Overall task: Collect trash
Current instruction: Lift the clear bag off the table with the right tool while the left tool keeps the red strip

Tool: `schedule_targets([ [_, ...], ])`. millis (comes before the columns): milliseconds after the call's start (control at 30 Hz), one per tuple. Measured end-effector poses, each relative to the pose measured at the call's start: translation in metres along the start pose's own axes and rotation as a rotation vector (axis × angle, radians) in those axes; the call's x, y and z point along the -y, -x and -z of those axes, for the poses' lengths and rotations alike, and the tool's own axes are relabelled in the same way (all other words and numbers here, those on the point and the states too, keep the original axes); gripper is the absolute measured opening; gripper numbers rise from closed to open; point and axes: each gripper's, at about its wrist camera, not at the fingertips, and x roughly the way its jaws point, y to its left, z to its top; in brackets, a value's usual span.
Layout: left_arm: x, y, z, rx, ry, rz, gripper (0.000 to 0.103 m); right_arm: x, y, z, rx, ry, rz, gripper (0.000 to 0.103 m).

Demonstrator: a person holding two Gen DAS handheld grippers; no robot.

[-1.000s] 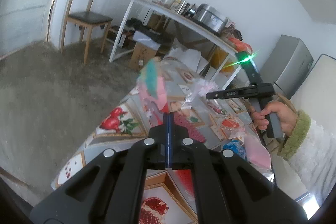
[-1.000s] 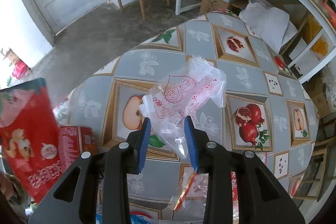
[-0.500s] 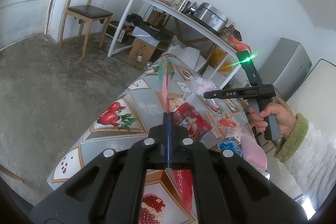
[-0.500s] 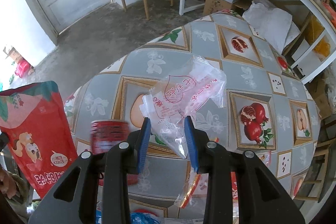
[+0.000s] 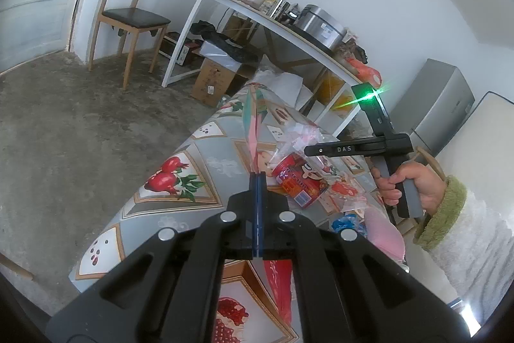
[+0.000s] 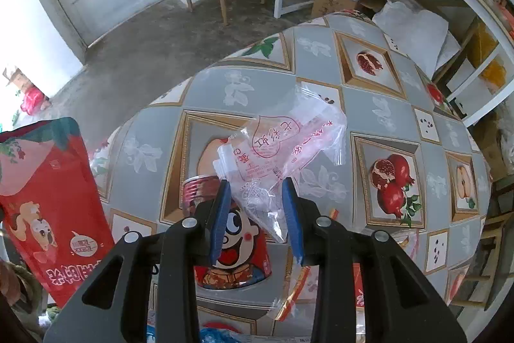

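Right gripper (image 6: 257, 214) is pinching the clear plastic bag (image 6: 282, 147) between part-open pads, hanging directly above the red can (image 6: 231, 249), which is lying lengthwise along the fingers on the table (image 6: 369, 114). Left gripper (image 5: 258, 182) is clamping the red snack pouch (image 6: 48, 198), farther left.

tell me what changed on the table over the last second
The red can came into view on the table: at the left edge beside the red snack bag a second ago, now lying under the right gripper. Unchanged: the left gripper pinches the snack bag, the right holds the clear plastic bag.
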Motion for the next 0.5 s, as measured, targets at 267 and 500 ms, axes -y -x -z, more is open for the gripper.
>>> schedule_targets([
  [267,0.004,-0.001,0.000,0.000,-0.001,0.002,0.000,0.018,-0.001,-0.001,0.013,-0.048,0.024,0.032],
  [500,0.011,0.000,-0.001,0.003,-0.003,0.005,0.000,0.029,0.002,-0.004,0.035,-0.079,0.041,0.033],
])
